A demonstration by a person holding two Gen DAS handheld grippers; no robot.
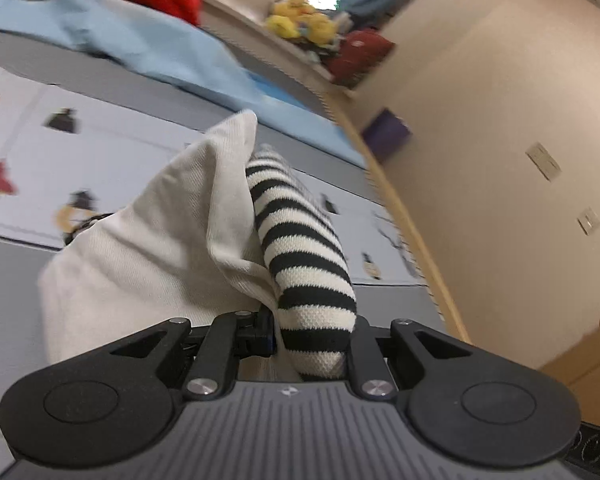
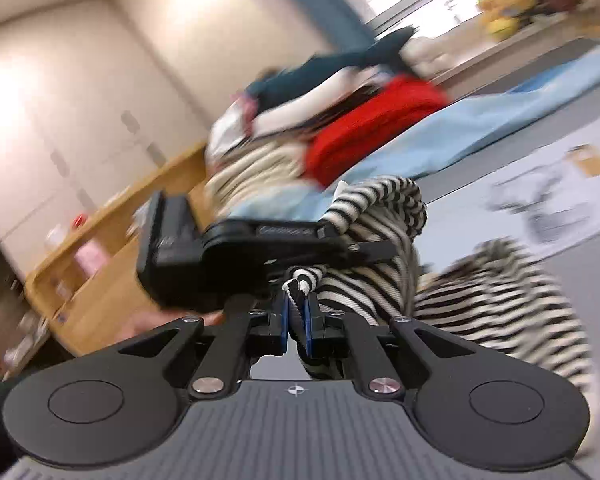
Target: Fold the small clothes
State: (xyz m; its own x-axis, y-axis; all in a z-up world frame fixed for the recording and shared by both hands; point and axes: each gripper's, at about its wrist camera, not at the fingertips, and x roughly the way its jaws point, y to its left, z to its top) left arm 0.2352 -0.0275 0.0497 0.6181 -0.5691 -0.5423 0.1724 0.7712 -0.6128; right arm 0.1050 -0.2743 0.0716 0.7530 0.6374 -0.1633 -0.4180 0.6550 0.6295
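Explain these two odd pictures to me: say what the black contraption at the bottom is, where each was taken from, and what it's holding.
No robot here: a person holds a two-finger gripper in each hand, each carrying a wide-angle camera looking along its fingers. One picture is from the left gripper, the other from the right gripper. Both are clamped on one black-and-white striped garment with a cream lining. Below lies a bed with a printed cover, a light blue sheet and a pile of clothes. The right view is blurred.

yellow plush toys (image 1: 300,20) | purple box (image 1: 386,132) | wall switches (image 1: 543,160)
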